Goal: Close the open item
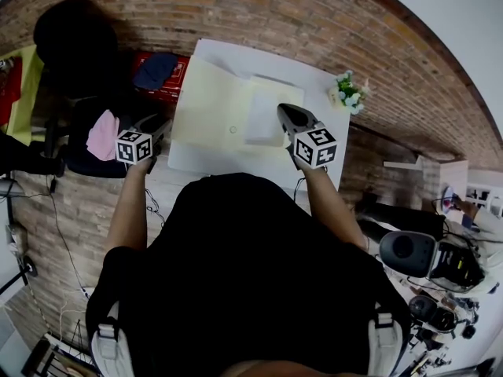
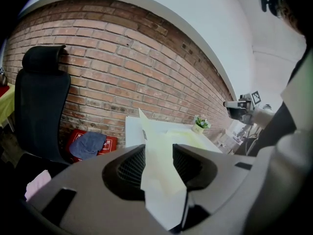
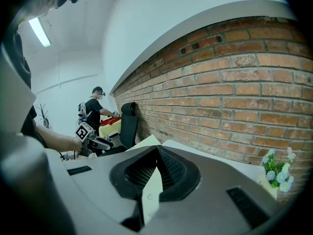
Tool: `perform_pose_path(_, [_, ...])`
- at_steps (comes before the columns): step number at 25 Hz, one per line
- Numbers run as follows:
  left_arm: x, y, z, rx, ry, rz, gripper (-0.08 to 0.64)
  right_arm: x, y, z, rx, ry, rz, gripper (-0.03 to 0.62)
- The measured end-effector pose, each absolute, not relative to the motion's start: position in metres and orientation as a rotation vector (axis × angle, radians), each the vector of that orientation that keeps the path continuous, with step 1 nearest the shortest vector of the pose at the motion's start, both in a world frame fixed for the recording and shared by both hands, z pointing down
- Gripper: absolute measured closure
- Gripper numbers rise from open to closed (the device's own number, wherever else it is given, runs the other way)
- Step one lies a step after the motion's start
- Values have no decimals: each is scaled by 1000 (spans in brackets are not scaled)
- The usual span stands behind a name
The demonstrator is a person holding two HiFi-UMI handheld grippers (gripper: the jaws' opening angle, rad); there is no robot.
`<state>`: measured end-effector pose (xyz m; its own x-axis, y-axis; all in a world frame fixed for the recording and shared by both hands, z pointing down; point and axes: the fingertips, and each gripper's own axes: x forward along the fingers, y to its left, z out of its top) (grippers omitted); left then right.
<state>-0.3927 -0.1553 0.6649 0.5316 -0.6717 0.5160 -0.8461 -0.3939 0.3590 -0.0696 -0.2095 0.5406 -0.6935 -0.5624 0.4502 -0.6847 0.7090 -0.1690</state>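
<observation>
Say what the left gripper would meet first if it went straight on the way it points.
The left gripper would first meet the raised flap of the pale yellow paper folder, already standing between its open jaws; beyond, probably the white table.

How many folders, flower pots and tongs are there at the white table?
Folder: 1
Flower pot: 1
Tongs: 2 (left tongs, right tongs)
Total: 4
</observation>
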Motion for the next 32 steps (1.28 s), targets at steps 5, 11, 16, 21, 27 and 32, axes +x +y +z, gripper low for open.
perform_pose_path(5, [-386, -156, 680, 2164, -1183, 402, 374, -66, -206, 544, 980, -2534, 475, 571])
perform_pose_path(11, [-386, -160, 697, 2135, -1147, 414, 369, -65, -206, 547, 992, -2517, 474, 571])
perform_pose_path(16, [-382, -160, 704, 2130, -1119, 433, 376, -61, -203, 551, 1007, -2504, 482, 571])
perform_pose_path(21, [-376, -159, 709, 2124, -1080, 448, 379, -56, -199, 551, 1022, -2496, 489, 571])
perform_pose_path(27, [-369, -155, 718, 2115, -1032, 453, 367, -54, -196, 554, 1035, -2491, 494, 571])
perform_pose_path(32, [-365, -150, 730, 2091, -993, 482, 365, -53, -195, 554, 1042, -2488, 500, 571])
